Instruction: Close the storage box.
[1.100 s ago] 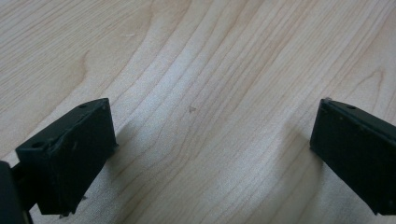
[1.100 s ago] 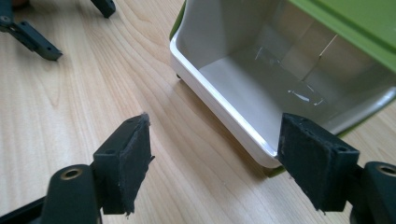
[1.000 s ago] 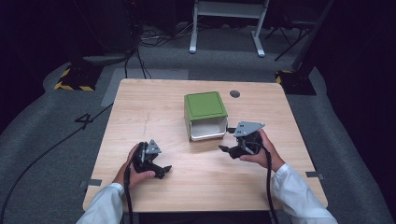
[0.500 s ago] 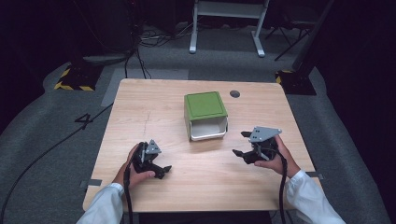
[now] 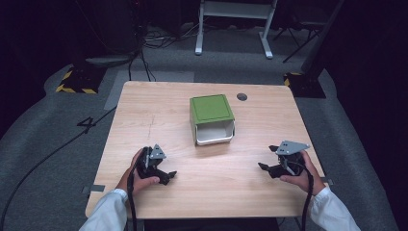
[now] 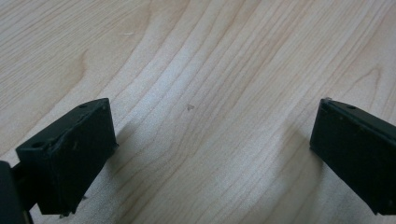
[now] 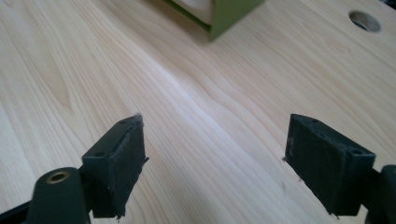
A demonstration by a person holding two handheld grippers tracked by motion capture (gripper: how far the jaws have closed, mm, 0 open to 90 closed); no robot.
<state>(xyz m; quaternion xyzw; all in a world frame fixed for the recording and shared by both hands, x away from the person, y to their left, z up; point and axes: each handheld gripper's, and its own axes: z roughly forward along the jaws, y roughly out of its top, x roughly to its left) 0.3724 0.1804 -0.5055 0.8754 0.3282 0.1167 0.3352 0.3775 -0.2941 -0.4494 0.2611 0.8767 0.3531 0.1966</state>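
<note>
A green box [image 5: 211,109] with a white drawer [image 5: 215,133] pulled partly out toward me stands near the middle of the wooden table [image 5: 159,113]. My left gripper [image 5: 166,174] rests low on the table at the front left, open, with bare wood between its jaws [image 6: 210,140]. At the front right my right gripper [image 5: 265,167] is held just above the table, open and empty [image 7: 215,158]. A corner of the green box [image 7: 229,14] shows at the top of the right gripper view.
A round cable hole [image 5: 242,96] lies in the table behind the box, also seen as the hole [image 7: 364,20] in the right gripper view. Beyond the table are grey carpet, floor cables [image 5: 53,149] and a white stand [image 5: 233,19].
My right gripper has drawn back from beside the drawer front, toward me and to the right, to the front right of the table. The left gripper has stayed put.
</note>
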